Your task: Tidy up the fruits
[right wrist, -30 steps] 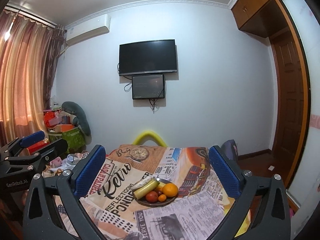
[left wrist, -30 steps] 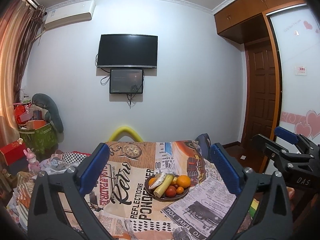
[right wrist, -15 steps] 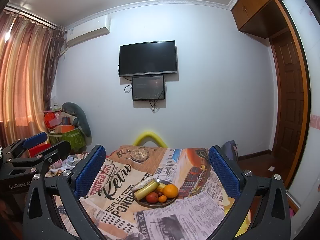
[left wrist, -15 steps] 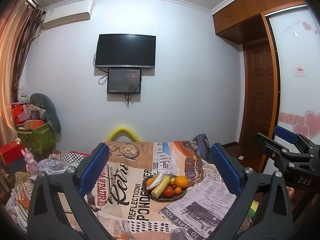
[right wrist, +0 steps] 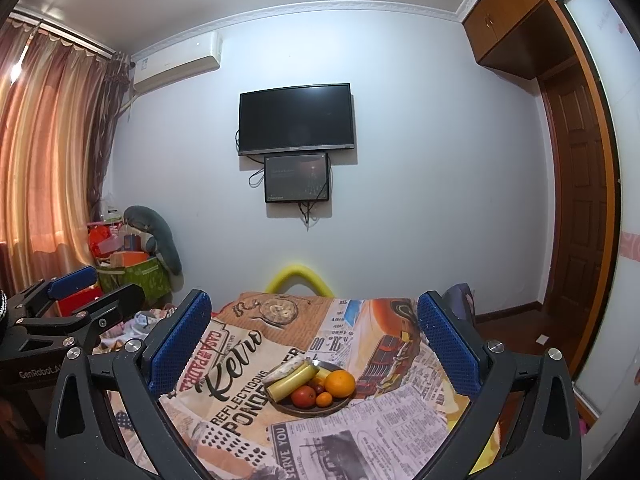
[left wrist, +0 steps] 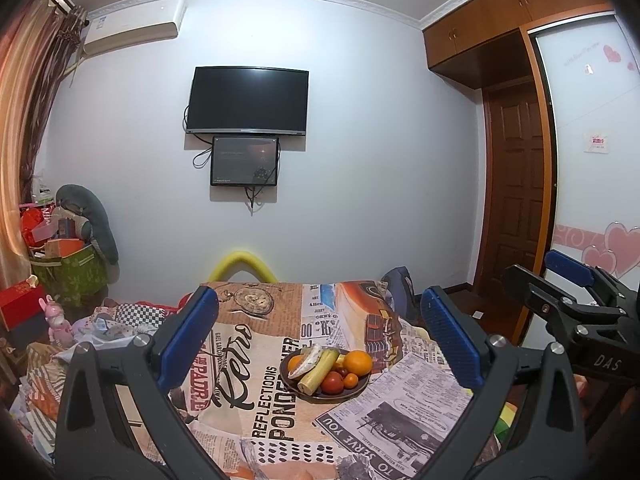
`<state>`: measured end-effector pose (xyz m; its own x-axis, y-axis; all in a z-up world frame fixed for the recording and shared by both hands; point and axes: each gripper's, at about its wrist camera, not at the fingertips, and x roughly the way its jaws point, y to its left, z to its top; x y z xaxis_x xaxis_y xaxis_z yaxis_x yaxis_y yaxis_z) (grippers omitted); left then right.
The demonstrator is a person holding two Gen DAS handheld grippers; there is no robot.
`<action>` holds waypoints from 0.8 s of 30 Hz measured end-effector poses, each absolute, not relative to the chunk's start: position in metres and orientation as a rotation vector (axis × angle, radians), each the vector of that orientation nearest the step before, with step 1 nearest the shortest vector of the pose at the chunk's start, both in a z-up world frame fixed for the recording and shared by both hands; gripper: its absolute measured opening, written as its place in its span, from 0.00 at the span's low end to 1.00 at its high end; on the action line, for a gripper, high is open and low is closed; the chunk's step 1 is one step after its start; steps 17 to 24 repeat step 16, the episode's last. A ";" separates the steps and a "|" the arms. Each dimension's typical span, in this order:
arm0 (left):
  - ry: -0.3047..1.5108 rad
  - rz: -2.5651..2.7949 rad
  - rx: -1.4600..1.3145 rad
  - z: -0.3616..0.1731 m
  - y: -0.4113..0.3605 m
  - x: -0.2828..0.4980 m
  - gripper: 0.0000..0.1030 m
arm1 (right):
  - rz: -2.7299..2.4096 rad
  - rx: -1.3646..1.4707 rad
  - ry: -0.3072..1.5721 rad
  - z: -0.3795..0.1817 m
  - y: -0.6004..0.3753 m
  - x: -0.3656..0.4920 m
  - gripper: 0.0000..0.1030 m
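We hold our left gripper (left wrist: 320,336) level, its blue-padded jaws spread wide. Our right gripper (right wrist: 314,334) is level beside it, equally wide apart.

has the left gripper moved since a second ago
Yes, slightly. In its own view the TV has slid left and the fruit plate left and down a little, so the left gripper has swung a bit right.
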<state>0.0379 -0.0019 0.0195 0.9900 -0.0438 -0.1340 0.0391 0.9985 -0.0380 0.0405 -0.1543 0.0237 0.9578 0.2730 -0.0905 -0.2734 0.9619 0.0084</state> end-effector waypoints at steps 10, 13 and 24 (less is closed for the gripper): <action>0.142 -0.048 -0.035 0.019 -0.004 0.037 1.00 | 0.275 -0.008 0.099 0.026 -0.155 0.041 1.00; 0.147 -0.051 -0.037 0.019 -0.004 0.038 1.00 | 0.274 -0.010 0.101 0.026 -0.155 0.041 1.00; 0.149 -0.052 -0.038 0.019 -0.005 0.038 1.00 | 0.274 -0.010 0.102 0.026 -0.155 0.041 1.00</action>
